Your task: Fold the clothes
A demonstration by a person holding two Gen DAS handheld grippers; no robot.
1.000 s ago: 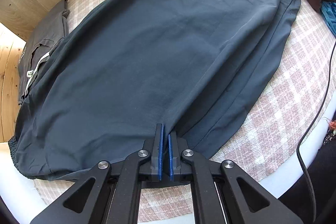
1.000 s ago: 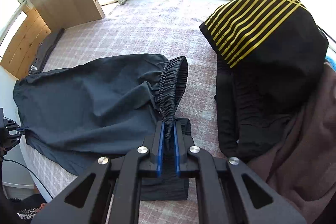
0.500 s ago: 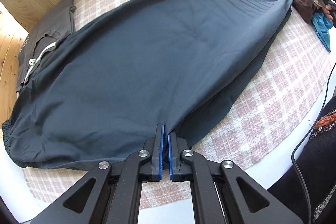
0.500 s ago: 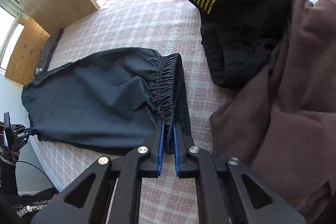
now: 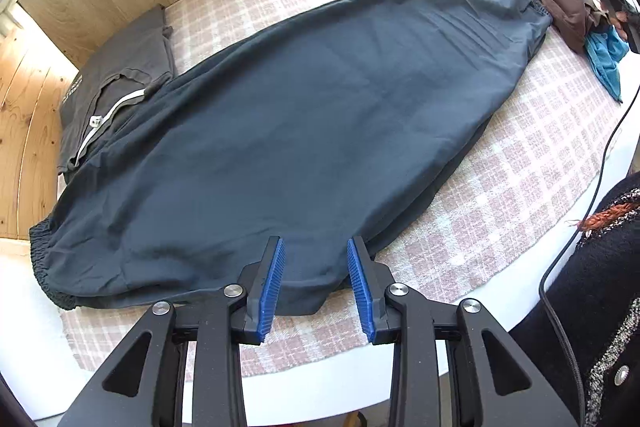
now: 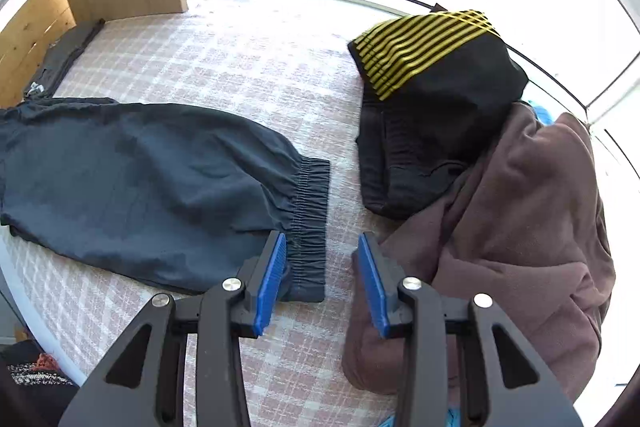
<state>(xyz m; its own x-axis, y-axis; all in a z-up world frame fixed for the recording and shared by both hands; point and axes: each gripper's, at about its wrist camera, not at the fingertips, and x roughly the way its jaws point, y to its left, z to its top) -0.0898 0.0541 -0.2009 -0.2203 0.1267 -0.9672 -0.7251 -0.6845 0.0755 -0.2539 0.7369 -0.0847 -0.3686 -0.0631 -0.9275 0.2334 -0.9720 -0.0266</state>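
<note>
Dark trousers (image 5: 304, 131) between spread jaws

We see dark navy thin-fabric trousers (image 5: 304, 115) laid flat & stretched lengthwise across the pink-white checked cloth, legs stacked one on the other. Elastic gathered waistband (image 6: 310, 223) lies flat at one end; gathered cuff (image 5: 46, 259) at the other, near the table edge. Fabric mostly smooth, w/ a few shallow creases.

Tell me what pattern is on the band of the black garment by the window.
Thin yellow stripes on the black garment's band, clearest in the right wrist view.
</note>
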